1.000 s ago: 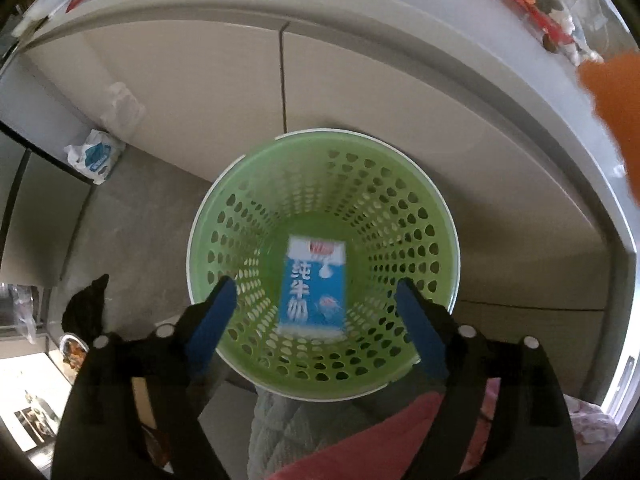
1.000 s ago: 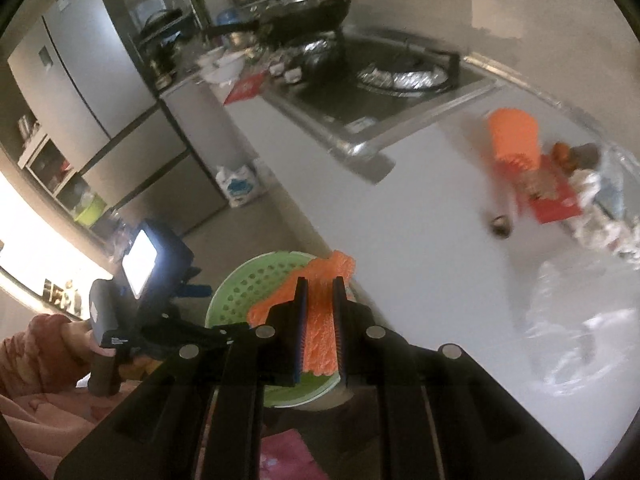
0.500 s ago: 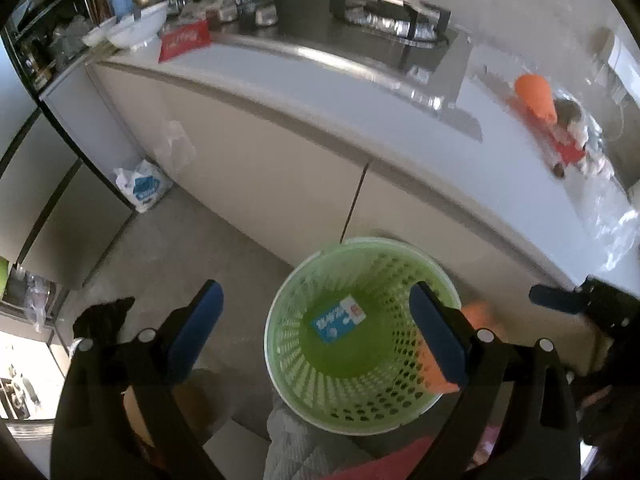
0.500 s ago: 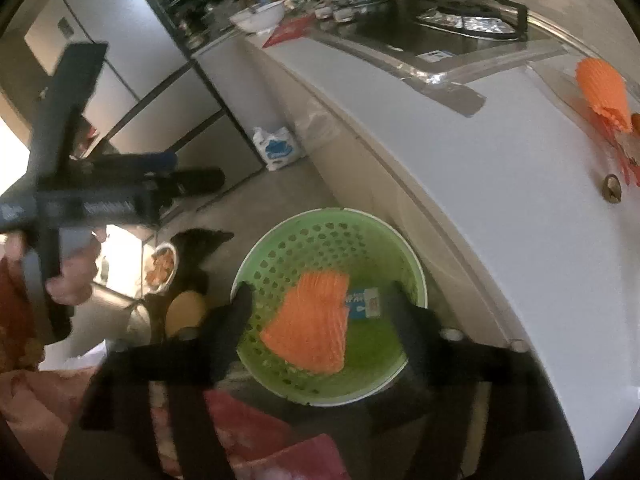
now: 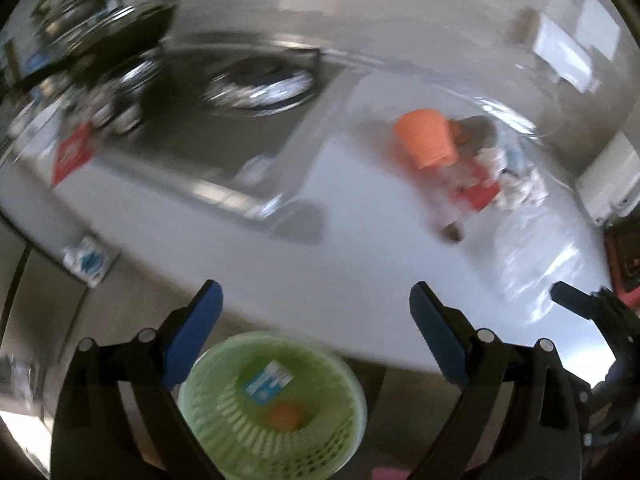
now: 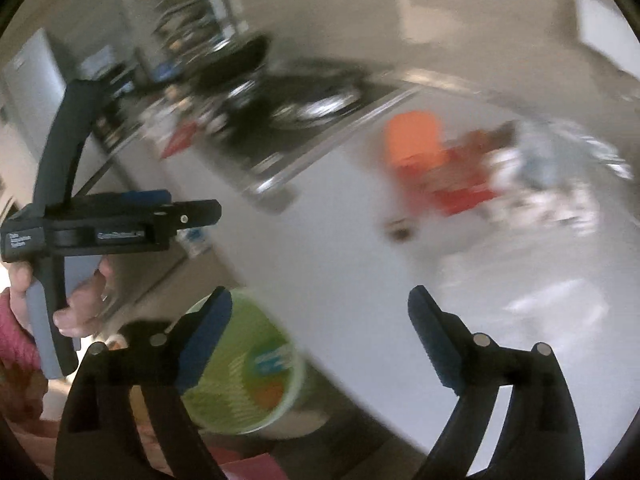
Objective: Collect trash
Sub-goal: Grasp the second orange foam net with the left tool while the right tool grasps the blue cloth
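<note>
L gripper (image 5: 316, 336) wide open, nothing btwn blue pads (image 5: 192, 334), aimed over white counter (image 5: 360, 240) edge. R gripper (image 6: 320, 332) also spread wide, empty, blue pads (image 6: 430, 334) apart, facing same counter. L gripper seen too from R wrist cam, at left, side-on, held by bare hand (image 6: 76, 300) w/ pink sleeve beside. Below, btwn & under L fingers: green perforated basket (image 5: 224, 412) on floor next to cabinet front, w/ blue-white milk carton (image 5: 268, 382) and orange foam net piece (image 5: 286, 416) lying inside, close together; touching or not, can't tell. Same basket in R cam lower left, partly behind L-side pad. Both views blurred. On counter further out: orange cup-shaped thing (image 5: 426, 138) lying tilted, right beside red wrapper (image 5: 478, 194) & crumpled white tissue/plastic (image 5: 516, 192) in a small heap. Small brown round bit (image 5: 452, 232) just in front of heap, apart from it. Clear plastic film (image 5: 536, 264) on counter to right. Gas stove (image 5: 256, 88) w/ foil-lined burner beyond on left, dark pan (image 5: 120, 36) behind it, red packet (image 5: 72, 152) at counter's left end. White-blue bag (image 5: 90, 262) on floor near cabinets. Fridge (image 6: 32, 76) at far left in R cam.
</note>
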`<state>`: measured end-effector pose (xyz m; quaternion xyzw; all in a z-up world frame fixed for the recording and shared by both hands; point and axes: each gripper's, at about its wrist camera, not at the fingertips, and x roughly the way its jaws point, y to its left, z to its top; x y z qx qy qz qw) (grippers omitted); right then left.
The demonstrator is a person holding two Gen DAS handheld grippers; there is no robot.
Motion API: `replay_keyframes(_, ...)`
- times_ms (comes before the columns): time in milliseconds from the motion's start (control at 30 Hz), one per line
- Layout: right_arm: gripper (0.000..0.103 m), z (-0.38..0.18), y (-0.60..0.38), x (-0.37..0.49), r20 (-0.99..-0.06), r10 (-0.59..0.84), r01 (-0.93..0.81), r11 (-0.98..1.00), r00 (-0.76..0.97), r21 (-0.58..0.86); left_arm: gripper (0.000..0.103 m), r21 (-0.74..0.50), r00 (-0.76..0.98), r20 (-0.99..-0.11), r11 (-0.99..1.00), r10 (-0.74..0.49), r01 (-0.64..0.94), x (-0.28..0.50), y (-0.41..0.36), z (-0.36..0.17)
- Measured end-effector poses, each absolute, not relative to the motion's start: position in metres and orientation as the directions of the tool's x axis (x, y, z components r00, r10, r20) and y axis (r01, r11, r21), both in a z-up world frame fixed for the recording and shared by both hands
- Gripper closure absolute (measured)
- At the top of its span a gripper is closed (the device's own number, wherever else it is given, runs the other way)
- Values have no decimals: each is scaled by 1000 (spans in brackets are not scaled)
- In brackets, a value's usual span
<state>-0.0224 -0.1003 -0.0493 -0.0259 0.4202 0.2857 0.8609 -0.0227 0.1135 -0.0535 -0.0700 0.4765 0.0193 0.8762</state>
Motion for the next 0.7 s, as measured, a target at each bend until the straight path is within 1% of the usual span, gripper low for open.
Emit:
replay_keyframes(100,5,-41,-133,-8,-715,423,-437,881,556,181,13,-112,554,-831,992,-58,-63,15,84,-48)
replay_keyframes(167,3,-38,-151,2,-701,389,-389,905,597,171,13,-112,559,-827,992,-61,-57,41,68,-47)
replay_keyframes(300,2,-38,-190,18,-682,348,-311,933,643,183,13,-123,545,-835,991,-72,-58,91,43,-54)
replay_keyframes(467,2,-42,-230,31,-668,321,-236,947,671,218,13,-80,525,-850,995,-37,-60,142,18,-72)
replay_keyframes(667,2,-52,-257,37,-682,282,-164,958,675,234,13,-67,475,-880,994,-18,-86,184,8,-91)
replay_keyframes(700,2,-54,-260,36,-686,277,-154,959,672,236,14,-62,466,-885,994,-14,-88,188,6,-95)
